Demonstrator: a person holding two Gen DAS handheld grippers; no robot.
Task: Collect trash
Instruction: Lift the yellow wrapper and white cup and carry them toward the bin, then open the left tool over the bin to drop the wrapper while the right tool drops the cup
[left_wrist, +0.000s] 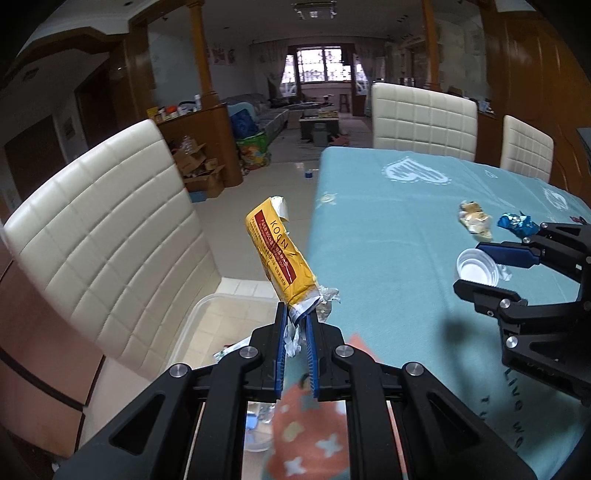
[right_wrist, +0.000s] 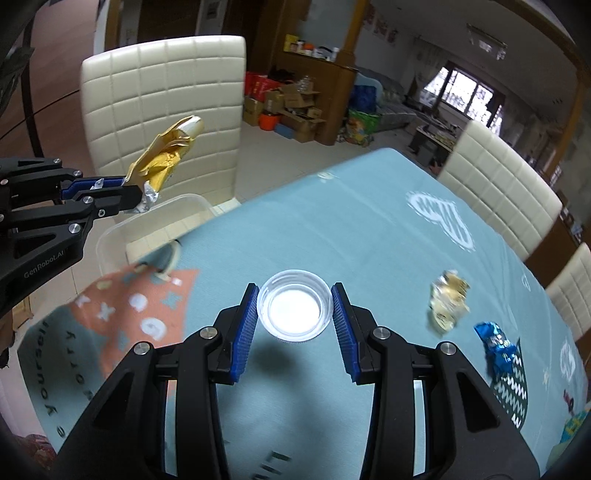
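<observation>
We pinch the yellow wrapper (left_wrist: 281, 251) by its foil end in our left gripper (left_wrist: 296, 321), out past the table (left_wrist: 388, 229) above the clear bin (right_wrist: 110, 236) for dropping, while our right gripper (right_wrist: 294, 308) straddles, jaws wide, the white cap (right_wrist: 293, 310) on the cloth.

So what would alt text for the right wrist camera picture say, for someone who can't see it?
The right gripper hangs open around a white plastic lid on a teal tablecloth. At left, the left gripper pinches a yellow wrapper above a clear plastic bin; a gold wrapper and blue wrapper lie to the right.
</observation>
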